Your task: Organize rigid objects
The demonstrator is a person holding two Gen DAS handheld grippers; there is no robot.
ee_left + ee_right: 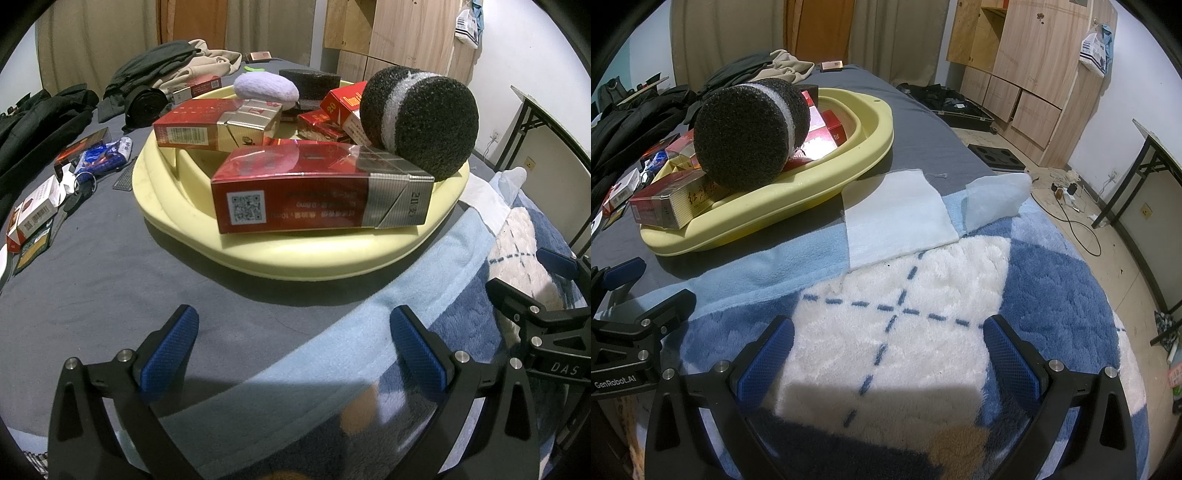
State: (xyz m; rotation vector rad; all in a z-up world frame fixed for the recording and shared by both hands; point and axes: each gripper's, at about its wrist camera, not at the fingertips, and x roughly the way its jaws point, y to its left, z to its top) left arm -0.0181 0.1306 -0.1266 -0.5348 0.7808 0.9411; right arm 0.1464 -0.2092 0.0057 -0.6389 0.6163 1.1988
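1. The yellow basin (pixel 317 258) already holds much of the load: a red carton (pixel 321 192) lying across its near rim, a second red carton (pixel 214 125) behind it at about ten o'clock, smaller red packs (pixel 332 118) at twelve, a black foam ball with a white band (pixel 417 122) at one o'clock, a lilac pebble-shaped piece (pixel 266 88) and a dark block (pixel 310 79) at the back.
2. What is left, judging from the left wrist view, lies on the grey bedcover (pixel 110 280) at nine to ten o'clock of the basin: loose boxes (pixel 35 210), a blue packet (pixel 99 157) and a dark box (pixel 83 146) (their exact kinds are hard to tell).
3. The left gripper (pixel 291 347) stands wide with nothing between its fingers, low before the basin at six o'clock.
4. The right gripper (pixel 888 354) is likewise wide and empty, over the blue-and-white fleece blanket (pixel 908 332), with the basin at its ten o'clock.
5. Heaped dark clothing (pixel 40 118) borders the leftover boxes, and the near carton overhangs the rim, so it may slide if nudged.
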